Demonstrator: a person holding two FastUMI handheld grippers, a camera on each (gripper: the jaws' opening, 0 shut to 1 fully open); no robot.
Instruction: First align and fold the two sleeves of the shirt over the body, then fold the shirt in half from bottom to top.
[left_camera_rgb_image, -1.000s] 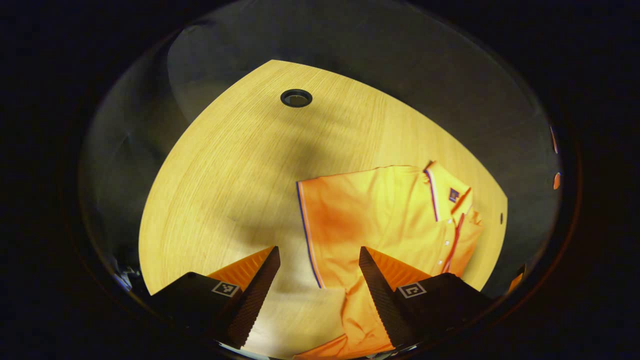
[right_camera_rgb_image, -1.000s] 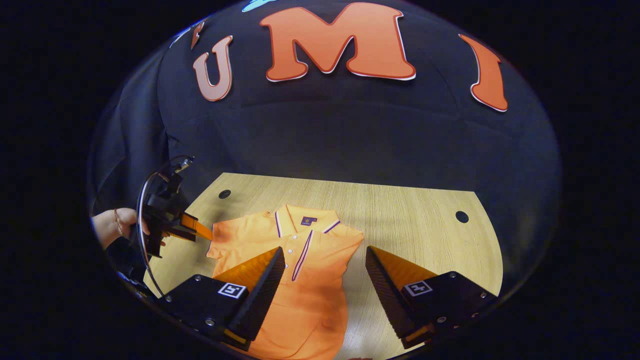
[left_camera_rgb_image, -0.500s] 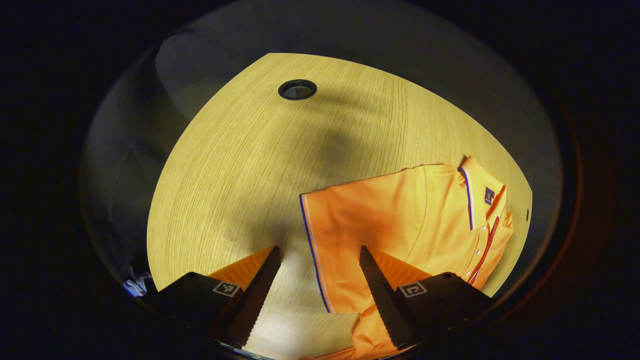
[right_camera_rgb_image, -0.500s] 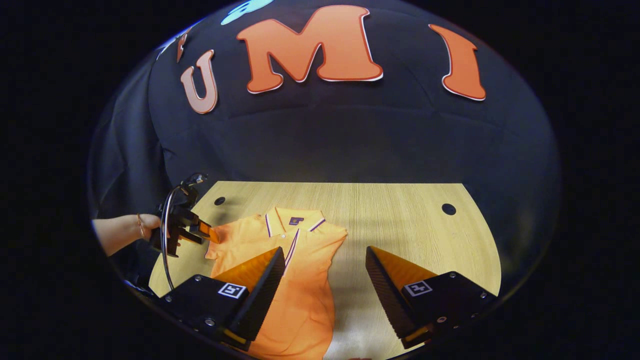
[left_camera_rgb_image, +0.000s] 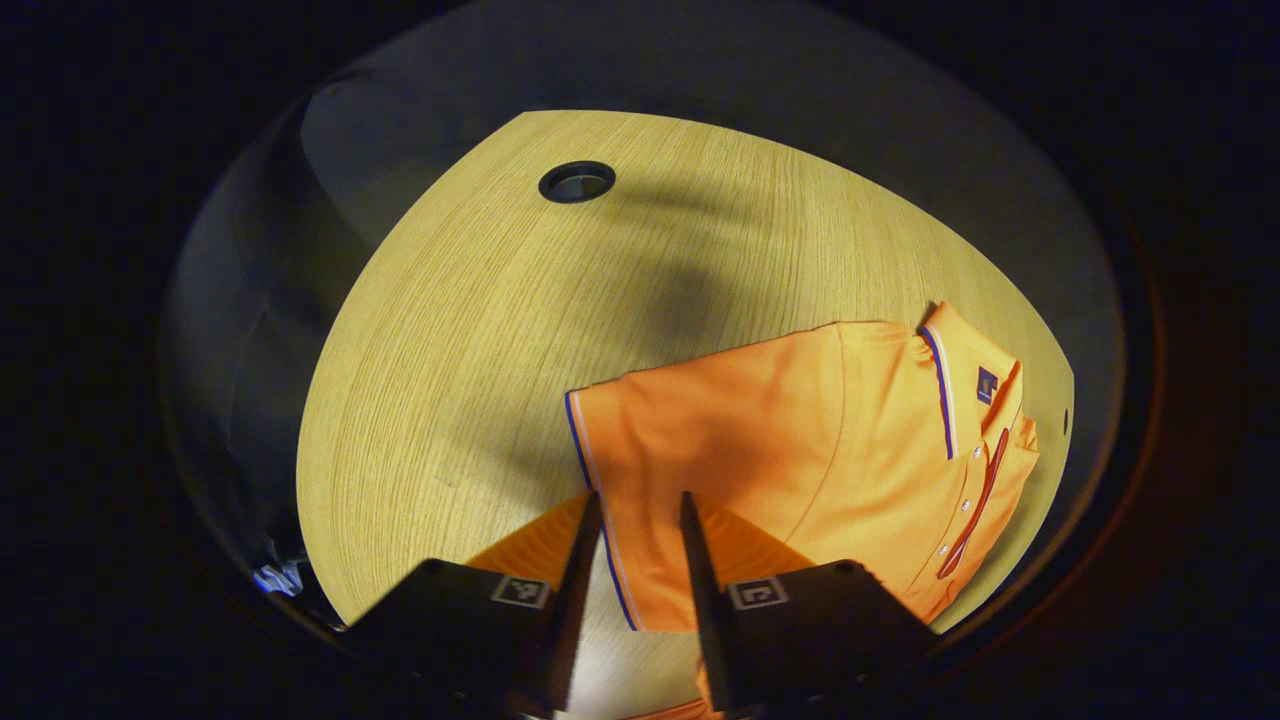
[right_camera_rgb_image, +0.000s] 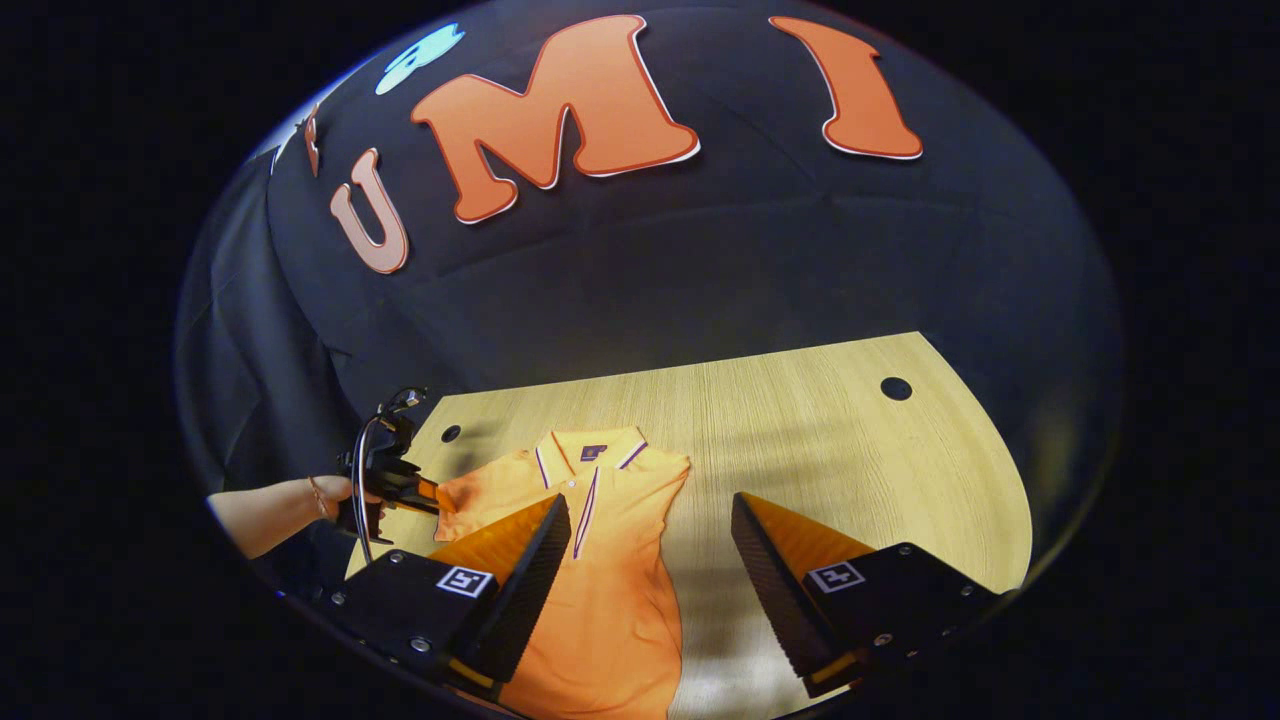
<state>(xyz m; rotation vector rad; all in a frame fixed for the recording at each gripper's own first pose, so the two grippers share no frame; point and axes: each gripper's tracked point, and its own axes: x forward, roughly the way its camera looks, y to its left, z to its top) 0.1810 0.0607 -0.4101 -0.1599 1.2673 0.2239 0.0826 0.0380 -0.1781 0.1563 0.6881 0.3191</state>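
Left tool (left_camera_rgb_image: 633, 505): jaws drawn narrow around the striped cuff edge of the sleeve (left_camera_rgb_image: 610, 470), which lies between the two fingers. Whether both fingers press the cloth I cannot tell; there is a slim gap.

Ahead and to the right of that tool, the orange shirt (left_camera_rgb_image: 800, 450) lies flat on the desk (left_camera_rgb_image: 480, 330), collar (left_camera_rgb_image: 945, 385) at its far right. A round cable hole (left_camera_rgb_image: 577, 182) sits well beyond, near the desk's far edge.

Right tool (right_camera_rgb_image: 645, 520): jaws wide, holding nothing, hovering above the shirt's body, which runs under its left finger. Beyond and left of it, a hand (right_camera_rgb_image: 335, 490) carries the left tool at the sleeve end. The other sleeve appears already folded in.

Step in hand, by judgement: first stage, second sleeve fold. Next move calls for a firm pinch on the cuff, then lifting and carrying it across the body, edge aligned with the side seam. Bottom-to-top fold not yet begun.
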